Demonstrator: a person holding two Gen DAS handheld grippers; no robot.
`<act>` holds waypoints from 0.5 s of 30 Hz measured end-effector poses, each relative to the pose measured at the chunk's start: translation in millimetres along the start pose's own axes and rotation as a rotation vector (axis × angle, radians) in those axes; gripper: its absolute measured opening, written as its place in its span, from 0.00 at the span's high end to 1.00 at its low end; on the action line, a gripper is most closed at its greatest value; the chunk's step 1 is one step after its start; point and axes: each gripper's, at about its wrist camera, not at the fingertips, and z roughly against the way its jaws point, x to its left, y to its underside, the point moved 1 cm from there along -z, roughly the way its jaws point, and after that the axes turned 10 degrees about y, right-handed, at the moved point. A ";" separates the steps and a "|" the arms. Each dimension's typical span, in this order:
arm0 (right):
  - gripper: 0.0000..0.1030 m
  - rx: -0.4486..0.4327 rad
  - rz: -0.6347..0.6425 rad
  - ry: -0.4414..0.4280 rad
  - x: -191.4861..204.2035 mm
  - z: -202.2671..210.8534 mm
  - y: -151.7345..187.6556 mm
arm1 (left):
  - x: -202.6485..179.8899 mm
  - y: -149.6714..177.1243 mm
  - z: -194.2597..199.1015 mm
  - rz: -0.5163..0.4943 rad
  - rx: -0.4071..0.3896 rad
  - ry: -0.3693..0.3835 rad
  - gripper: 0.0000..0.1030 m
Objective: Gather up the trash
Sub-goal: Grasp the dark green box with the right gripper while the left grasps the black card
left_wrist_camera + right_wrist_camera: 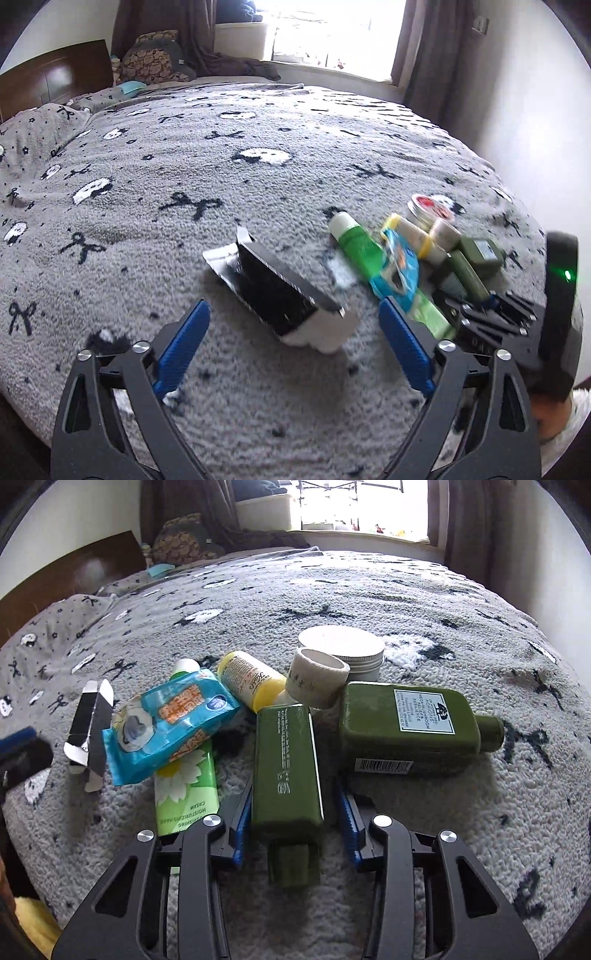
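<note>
So the whole mess sits on a grey fleecy bed blanket with black bows and white blobs [280,122]. Going left to right: the left gripper [293,321] has its blue-padded jaws spread wide, nothing pinched, with a flattened black-and-white cardboard box [284,295] lying on the blanket just ahead, between the tips but not touched as far as I can see. In the right wrist view that same box [90,734] is at about 9 o'clock of the pile.

Next over is the trash heap itself. A crumpled blue plastic wipes packet with orange lettering [170,723] lies on top of a light green hand cream tube with a daisy print [186,786]. At roughly 12 o'clock from the packet there's a small yellow-capped lotion bottle [251,683], tipped on its side. Right of that, a roll of beige tape [317,681] leans against a round white jar with a ribbed metal lid [341,650] behind it.

The right gripper [293,812] has its jaws drawn in on a dark green rectangular bottle [286,768], cap pointing back at the camera; the blue pads are against both its sides, so it's pinched. At 2 o'clock from it lies a bigger dark green flat bottle with a white label [410,727], on its side, cap pointing right
</note>
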 end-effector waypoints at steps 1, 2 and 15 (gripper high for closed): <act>0.70 0.000 0.003 0.000 0.2 -0.1 -0.3 | 1.2 -3.0 -4.0 0.004 0.004 -0.008 0.22; 0.74 -0.002 0.004 -0.002 0.3 -0.1 -0.6 | 2.9 -6.6 -10.7 0.009 0.016 -0.022 0.29; 0.74 -0.026 0.054 0.005 -7.2 21.9 11.0 | -2.7 -8.1 -53.6 0.021 0.145 0.030 0.84</act>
